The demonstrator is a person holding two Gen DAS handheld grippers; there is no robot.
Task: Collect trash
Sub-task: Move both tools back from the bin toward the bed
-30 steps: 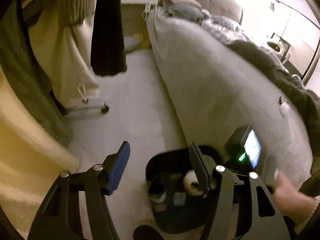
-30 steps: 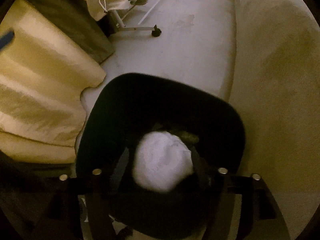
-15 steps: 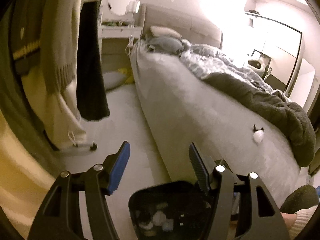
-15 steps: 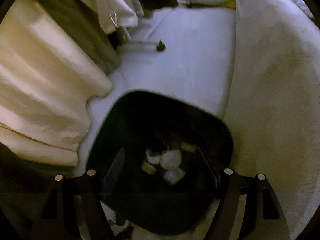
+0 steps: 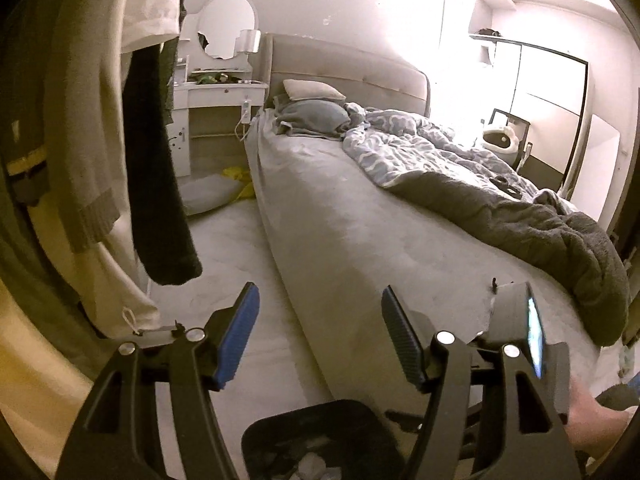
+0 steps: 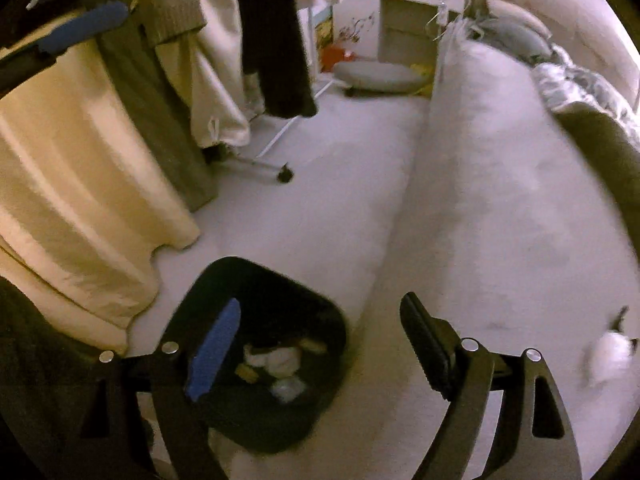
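At six o'clock in the right wrist view, the right gripper [image 6: 324, 344] has its jaws opening with nothing between them, and at seven o'clock below it the black trash bin [image 6: 320, 320] stands on the pale floor [image 6: 320, 184] just beside the bed [image 6: 500, 220], with crumpled white tissues [image 6: 280, 360] and other scraps inside. At four o'clock a small white piece of trash [image 6: 608, 356] lies on the bed's sheet. The left gripper [image 5: 320, 340] is likewise opening on nothing, the bin's rim [image 5: 312, 412] at its six o'clock and hanging clothes [image 5: 160, 160] at nine o'clock.
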